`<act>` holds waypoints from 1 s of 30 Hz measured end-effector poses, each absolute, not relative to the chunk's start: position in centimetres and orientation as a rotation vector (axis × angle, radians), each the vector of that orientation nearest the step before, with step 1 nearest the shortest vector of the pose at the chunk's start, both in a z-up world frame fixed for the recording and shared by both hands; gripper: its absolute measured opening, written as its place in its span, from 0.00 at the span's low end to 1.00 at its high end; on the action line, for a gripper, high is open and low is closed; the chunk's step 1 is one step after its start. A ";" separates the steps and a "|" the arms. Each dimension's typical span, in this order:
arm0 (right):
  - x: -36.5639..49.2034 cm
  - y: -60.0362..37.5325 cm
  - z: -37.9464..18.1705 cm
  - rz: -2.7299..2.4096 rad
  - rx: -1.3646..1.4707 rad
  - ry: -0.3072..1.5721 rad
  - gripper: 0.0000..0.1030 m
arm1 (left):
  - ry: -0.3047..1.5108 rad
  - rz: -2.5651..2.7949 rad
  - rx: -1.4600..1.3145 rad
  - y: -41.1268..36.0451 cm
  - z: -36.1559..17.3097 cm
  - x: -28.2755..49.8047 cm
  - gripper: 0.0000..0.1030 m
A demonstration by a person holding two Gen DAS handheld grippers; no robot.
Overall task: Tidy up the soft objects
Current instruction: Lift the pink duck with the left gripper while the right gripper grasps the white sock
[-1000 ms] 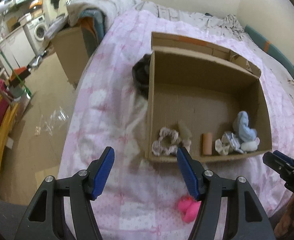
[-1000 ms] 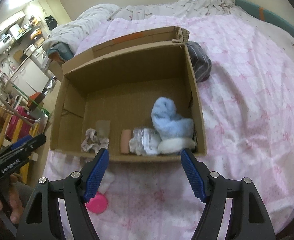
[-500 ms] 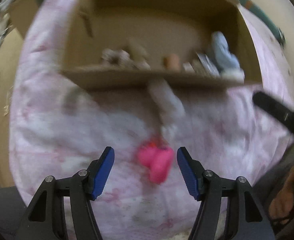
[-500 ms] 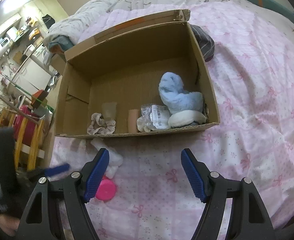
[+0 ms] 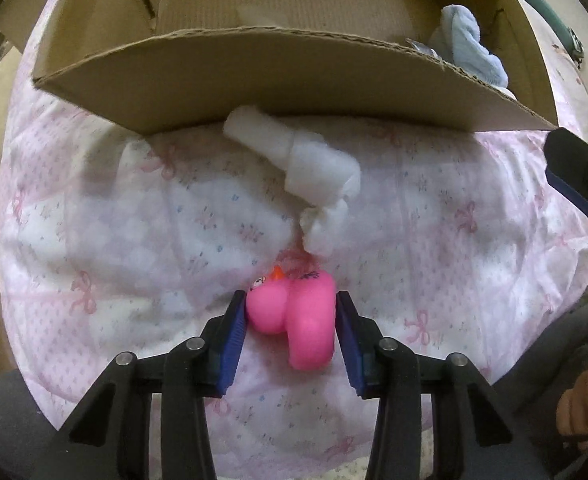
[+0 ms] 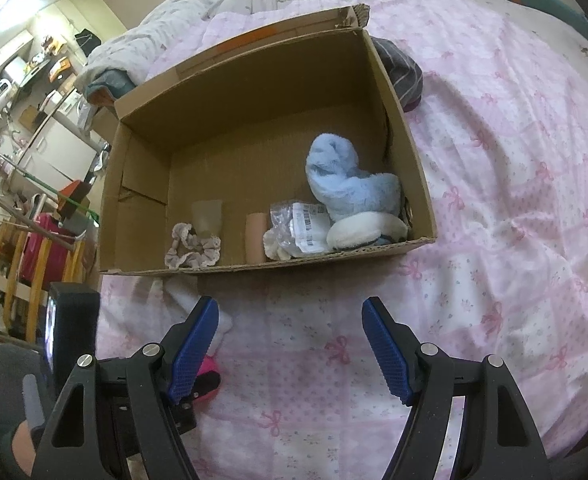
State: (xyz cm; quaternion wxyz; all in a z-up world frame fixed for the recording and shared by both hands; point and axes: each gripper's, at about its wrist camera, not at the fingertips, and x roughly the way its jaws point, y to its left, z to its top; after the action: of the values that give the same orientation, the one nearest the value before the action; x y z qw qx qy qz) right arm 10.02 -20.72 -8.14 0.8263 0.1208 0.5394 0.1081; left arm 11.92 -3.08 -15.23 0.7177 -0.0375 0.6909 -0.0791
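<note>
A pink rubber duck (image 5: pixel 294 316) lies on the pink bedspread, in front of an open cardboard box (image 5: pixel 254 76). My left gripper (image 5: pixel 290 300) points down over it. Its jaws are closing, and both blue pads touch the duck's sides. A white wad of soft filling (image 5: pixel 314 164) lies between the duck and the box's near wall. In the right wrist view, my right gripper (image 6: pixel 290 320) hangs open over bare bedspread before the box (image 6: pixel 142 200), holding nothing. The duck (image 6: pixel 208 368) shows partly behind its left finger.
Inside the box lie a light blue plush item (image 6: pixel 346 176), a white pad (image 6: pixel 358 232), a plastic packet (image 6: pixel 302 228), a tan roll (image 6: pixel 255 238) and a scrunchie (image 6: pixel 192 246). A dark striped cloth (image 6: pixel 402 72) sits behind the box. The bed edge drops off at left.
My left gripper has tipped down and dropped over the pink duck, and its jaws have narrowed onto it. The right gripper has stayed open and has hardly moved.
</note>
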 end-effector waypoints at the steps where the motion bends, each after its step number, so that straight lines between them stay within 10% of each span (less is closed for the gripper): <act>1: 10.0 -20.7 -8.1 0.230 0.257 1.146 0.76 | 1.531 -0.172 -0.089 -2.8 -15.0 11.8 0.38; 30: 11.2 -10.9 -13.7 0.248 0.341 1.249 0.76 | 1.216 0.212 -0.271 7.4 -6.6 12.4 0.38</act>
State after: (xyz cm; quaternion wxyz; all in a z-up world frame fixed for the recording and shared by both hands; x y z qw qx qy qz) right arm 11.16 -10.87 -13.71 0.7905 0.1586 0.5802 0.1152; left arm 12.42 7.37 -6.56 0.8069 -0.1268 0.5682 0.0993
